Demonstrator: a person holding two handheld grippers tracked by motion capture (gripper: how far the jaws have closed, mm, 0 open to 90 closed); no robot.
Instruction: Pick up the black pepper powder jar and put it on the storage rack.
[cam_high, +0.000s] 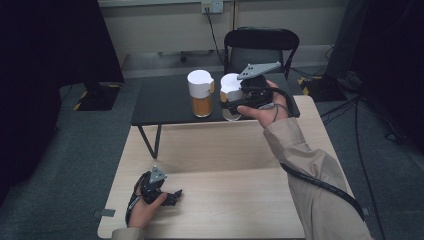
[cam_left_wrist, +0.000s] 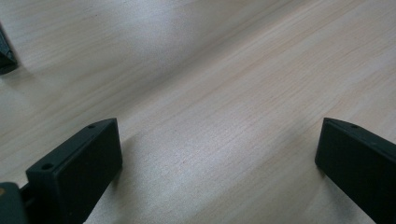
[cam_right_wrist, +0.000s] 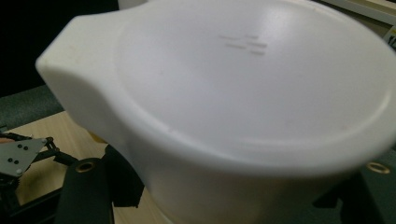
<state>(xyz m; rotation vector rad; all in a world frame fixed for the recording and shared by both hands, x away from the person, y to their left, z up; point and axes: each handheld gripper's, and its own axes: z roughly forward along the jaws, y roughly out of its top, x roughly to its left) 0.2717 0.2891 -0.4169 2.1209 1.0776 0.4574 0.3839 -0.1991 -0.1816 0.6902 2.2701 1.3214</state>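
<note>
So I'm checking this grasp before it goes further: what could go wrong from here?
1. The right tongs are shut on the white-lidded jar, lifted and tilted above the black table. If the lid is loose, the contents might spill.
2. The second jar with orange contents stands close beside it; a sideways swing could knock it over.
3. The left tongs rest open on the wooden table, too far away to steady anything.

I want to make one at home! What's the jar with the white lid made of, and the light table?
The white lid looks like smooth matte plastic, with a moulded spout. The jar's clear body seems plastic or glass; orange shows through. The pale table shows wood grain, maybe laminate.
</note>
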